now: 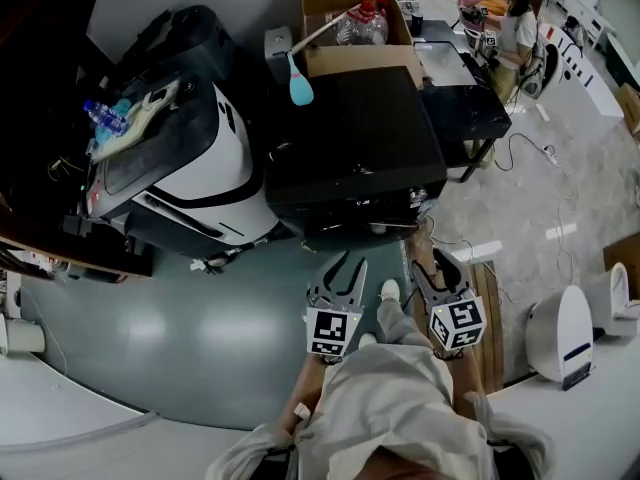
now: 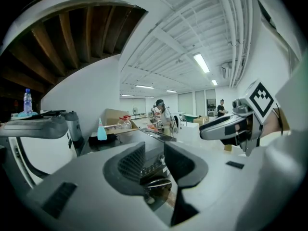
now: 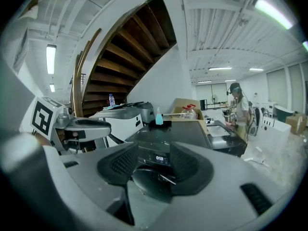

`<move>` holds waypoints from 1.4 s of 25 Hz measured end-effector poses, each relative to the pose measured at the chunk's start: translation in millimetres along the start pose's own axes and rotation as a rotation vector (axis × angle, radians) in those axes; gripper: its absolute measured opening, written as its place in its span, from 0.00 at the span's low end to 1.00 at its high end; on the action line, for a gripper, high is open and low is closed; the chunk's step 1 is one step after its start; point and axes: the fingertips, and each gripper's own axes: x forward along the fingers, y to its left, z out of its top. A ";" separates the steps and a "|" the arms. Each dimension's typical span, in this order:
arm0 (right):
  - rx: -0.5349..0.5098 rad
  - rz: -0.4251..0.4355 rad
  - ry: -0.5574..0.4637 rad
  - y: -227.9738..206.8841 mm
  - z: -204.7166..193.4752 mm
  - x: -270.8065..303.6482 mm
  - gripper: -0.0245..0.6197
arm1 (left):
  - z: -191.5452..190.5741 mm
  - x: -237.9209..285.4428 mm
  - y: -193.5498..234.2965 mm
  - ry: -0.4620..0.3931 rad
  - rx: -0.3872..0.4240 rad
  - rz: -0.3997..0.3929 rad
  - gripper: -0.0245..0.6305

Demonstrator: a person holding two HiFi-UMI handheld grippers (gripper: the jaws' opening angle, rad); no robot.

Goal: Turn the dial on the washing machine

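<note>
The black washing machine stands in front of me, seen from above in the head view. Its front panel with a lit display and the round door show past the right gripper's jaws. I cannot make out the dial. My left gripper and right gripper hang side by side, short of the machine's front, touching nothing. The left gripper points at the panel, jaws close together and empty. The right gripper is shut with nothing between its pads.
A white machine with a bottle and clutter on top stands to the left. Behind are a cardboard box, a teal bottle and a black table. A person works at the back. White appliances and cables lie right.
</note>
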 end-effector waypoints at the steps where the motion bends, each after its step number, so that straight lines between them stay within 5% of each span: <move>1: 0.000 0.002 0.006 -4.7 1.0 6.2 0.36 | -0.1 6.5 3.0 0.004 -0.004 0.003 0.22; 17: 0.000 0.033 0.091 -91.7 -2.3 95.6 0.36 | -5.9 120.5 26.3 0.075 -0.024 0.050 0.22; 35: 0.037 0.007 0.160 -164.1 -57.7 158.7 0.37 | -56.7 206.4 19.3 0.179 -0.055 0.084 0.22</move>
